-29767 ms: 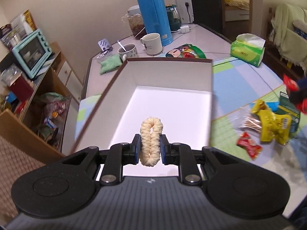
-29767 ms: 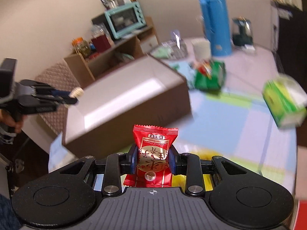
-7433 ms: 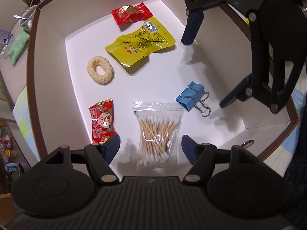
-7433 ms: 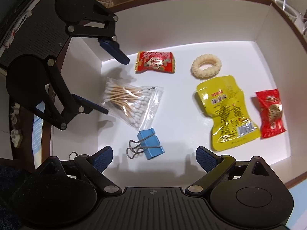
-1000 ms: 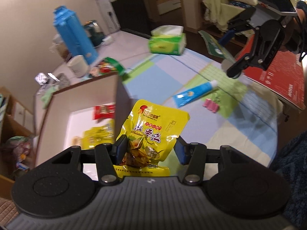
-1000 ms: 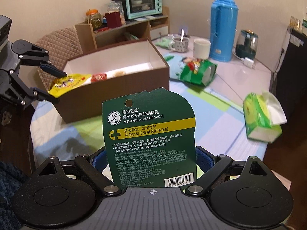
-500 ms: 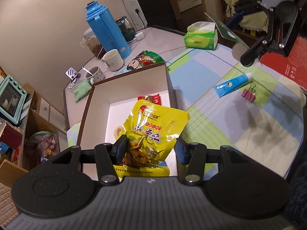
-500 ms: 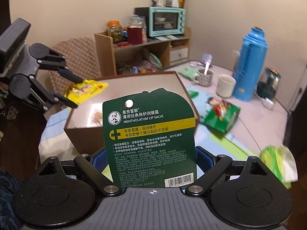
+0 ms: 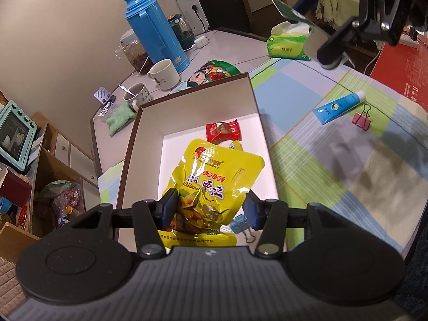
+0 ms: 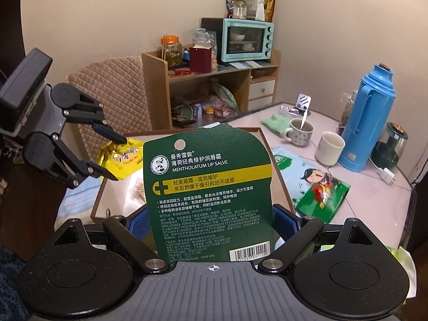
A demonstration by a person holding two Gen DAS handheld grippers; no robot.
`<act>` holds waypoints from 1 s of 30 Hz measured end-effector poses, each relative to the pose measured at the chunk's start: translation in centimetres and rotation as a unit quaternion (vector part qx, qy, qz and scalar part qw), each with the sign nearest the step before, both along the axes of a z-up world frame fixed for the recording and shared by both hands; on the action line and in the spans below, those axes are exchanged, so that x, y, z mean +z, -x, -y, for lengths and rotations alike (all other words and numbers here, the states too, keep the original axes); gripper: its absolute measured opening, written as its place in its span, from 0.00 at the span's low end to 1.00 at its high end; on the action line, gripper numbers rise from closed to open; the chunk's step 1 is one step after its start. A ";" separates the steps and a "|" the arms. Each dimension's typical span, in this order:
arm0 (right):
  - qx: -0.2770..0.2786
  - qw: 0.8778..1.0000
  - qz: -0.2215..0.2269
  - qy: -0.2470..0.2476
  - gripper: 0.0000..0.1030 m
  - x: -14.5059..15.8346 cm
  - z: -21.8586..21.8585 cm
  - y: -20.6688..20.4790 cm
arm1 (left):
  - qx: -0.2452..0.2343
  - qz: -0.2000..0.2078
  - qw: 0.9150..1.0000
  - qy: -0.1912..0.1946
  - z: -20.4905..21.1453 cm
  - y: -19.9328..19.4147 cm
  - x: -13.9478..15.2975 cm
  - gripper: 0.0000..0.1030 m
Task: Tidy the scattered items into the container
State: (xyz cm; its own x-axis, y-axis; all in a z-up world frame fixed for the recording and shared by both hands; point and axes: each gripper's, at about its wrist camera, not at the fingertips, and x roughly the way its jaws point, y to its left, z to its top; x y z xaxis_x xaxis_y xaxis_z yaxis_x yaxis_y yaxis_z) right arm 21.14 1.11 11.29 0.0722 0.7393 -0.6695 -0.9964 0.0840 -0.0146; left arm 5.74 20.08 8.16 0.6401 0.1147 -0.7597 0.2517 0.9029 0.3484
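Now we have the yellow chestnut pouch (image 9: pixel 214 184) hanging over the open box (image 9: pixel 128 160), where a second ago it was out beyond the box's right wall, above the checked tablecloth (image 9: pixel 334 160); the left gripper (image 9: pixel 210 210) has carried it in over the near end and its tongs are closed on the pouch's lower part, the pouch standing up between them. Below it on the white floor of the box we see a red sweet wrapper (image 9: pixel 223 132) toward the far end, a blue binder clip (image 9: pixel 240 226) at the near right corner, and a corner of another yellow packet just behind the held one. From the right wrist view the green lip salve card (image 10: pixel 208 195) fills the middle, gripped by its lower edge in the right gripper (image 10: pixel 212 222), whose tongs are narrowed onto it; this gripper has swung round from the cloth side to face the box from its far-right side, with the box's near rim just behind the card. We judge both items are ready to be let go into the box. Outside it, near the cloth's right edge, a blue tube (image 9: pixel 338 107) and a pink binder clip (image 9: pixel 361 120) lie close together, so tidying is partway along
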 end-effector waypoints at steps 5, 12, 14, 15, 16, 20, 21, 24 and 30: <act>0.002 1.000 -0.001 -0.003 0.88 0.4 -1.4 -0.4 | -0.010 -0.009 1.000 0.001 -1.1 -1.5 -0.9 0.46; -0.007 1.000 -0.009 -0.011 0.88 0.4 -4.0 -1.8 | -0.036 -0.029 0.999 0.003 -2.6 -4.0 -2.7 0.46; -0.009 1.000 -0.013 -0.011 0.88 0.2 -4.8 -2.1 | -0.047 -0.037 0.998 0.003 -2.9 -4.6 -3.4 0.46; -0.011 1.000 -0.015 -0.011 0.88 0.1 -5.2 -2.3 | -0.053 -0.041 0.998 0.004 -3.1 -4.9 -3.8 0.46; -0.013 1.000 -0.017 -0.010 0.88 0.0 -5.6 -2.4 | -0.059 -0.046 0.997 0.004 -3.2 -5.2 -4.1 0.46; -0.018 0.999 -0.026 -0.006 0.88 -0.5 -7.1 -3.1 | -0.084 -0.063 0.995 0.006 -3.9 -6.4 -5.7 0.46; -0.019 0.999 -0.028 -0.004 0.88 -0.6 -7.5 -3.2 | -0.090 -0.067 0.994 0.006 -4.0 -6.7 -6.1 0.46; -0.021 0.999 -0.030 0.003 0.88 -0.9 -8.5 -3.6 | -0.108 -0.080 0.991 0.007 -4.5 -7.6 -7.2 0.46; -0.029 0.999 -0.033 0.013 0.88 -1.5 -10.2 -4.3 | -0.139 -0.105 0.985 0.009 -4.6 -9.1 -9.7 0.46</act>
